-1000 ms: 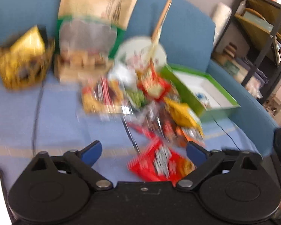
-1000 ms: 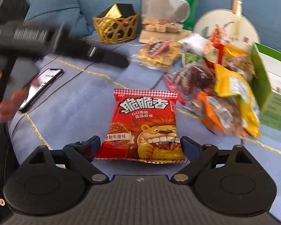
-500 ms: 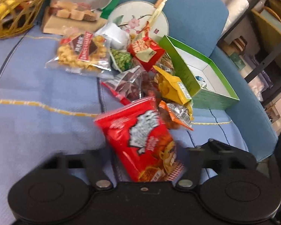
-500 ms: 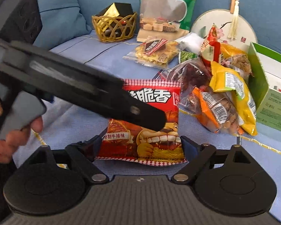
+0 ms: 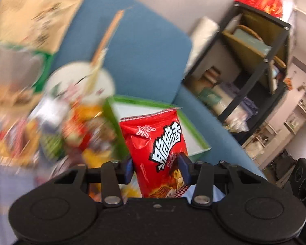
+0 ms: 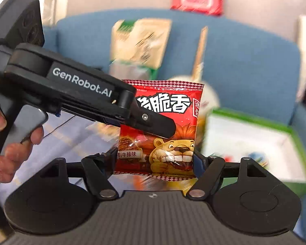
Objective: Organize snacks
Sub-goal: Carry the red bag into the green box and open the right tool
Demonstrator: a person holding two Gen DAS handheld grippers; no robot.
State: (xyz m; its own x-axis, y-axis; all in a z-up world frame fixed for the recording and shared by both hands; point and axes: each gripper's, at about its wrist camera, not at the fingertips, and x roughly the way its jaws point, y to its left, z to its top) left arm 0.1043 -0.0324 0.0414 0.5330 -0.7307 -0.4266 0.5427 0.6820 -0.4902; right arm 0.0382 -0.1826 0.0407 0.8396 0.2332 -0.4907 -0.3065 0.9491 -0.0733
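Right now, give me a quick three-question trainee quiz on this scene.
1. True or false: the left tool is shut on the red snack packet.
2. What colour is the rim of the open box beyond the packet? A) green B) yellow C) black
3. In one word: which animal is printed on the packet's front, as the right wrist view shows it?

Key: 1 true; 2 A; 3 lion.
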